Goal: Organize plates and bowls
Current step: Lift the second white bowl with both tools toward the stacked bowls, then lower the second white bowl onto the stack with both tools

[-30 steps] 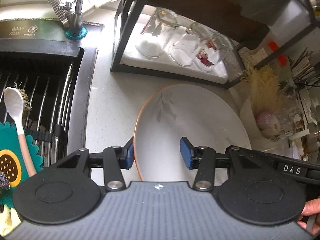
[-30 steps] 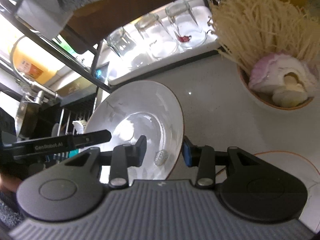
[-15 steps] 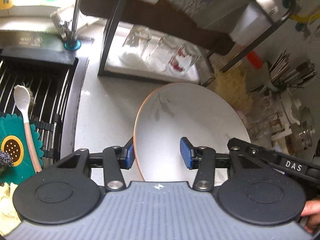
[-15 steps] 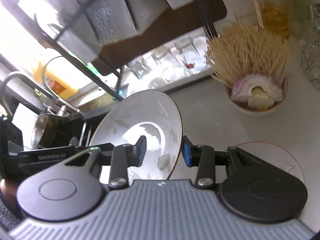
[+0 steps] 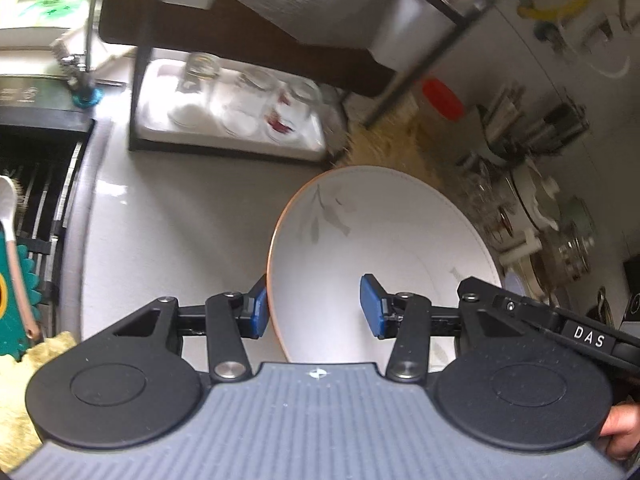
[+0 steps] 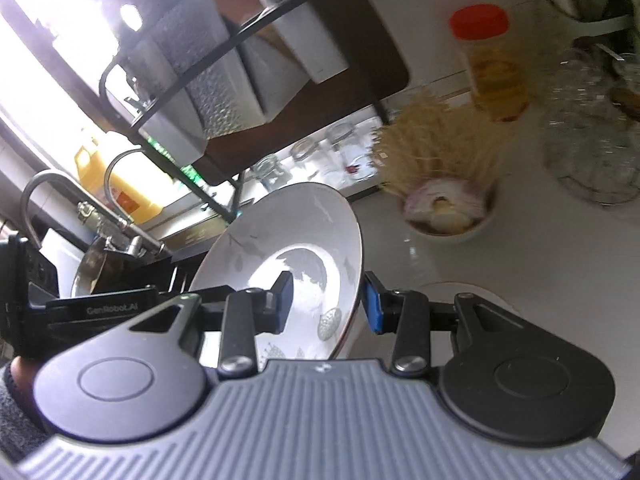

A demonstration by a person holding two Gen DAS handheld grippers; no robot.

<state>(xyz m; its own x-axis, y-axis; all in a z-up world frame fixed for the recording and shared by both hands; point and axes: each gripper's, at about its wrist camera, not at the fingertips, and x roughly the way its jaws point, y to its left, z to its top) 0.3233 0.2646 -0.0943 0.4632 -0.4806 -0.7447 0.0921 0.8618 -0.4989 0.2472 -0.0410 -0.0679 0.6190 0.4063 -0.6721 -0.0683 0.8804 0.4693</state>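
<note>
From my left wrist camera, the left gripper [image 5: 316, 312] has its blue pads either side of the copper-trimmed rim of a white plate [image 5: 384, 248] painted with grey leaves, the plate lifted clear of the pale counter [image 5: 180, 232]. The right gripper's arm, marked DAS, reaches in at the plate's far edge. Upturned glasses [image 5: 244, 100] sit on a black rack's tray beyond, blurred, and a white spoon [image 5: 10, 216] lies over the sink [image 5: 40, 176] at left.

Pale countertop [image 5: 180, 216], black shelf rack [image 5: 138, 92], bright window [image 6: 48, 32]
</note>
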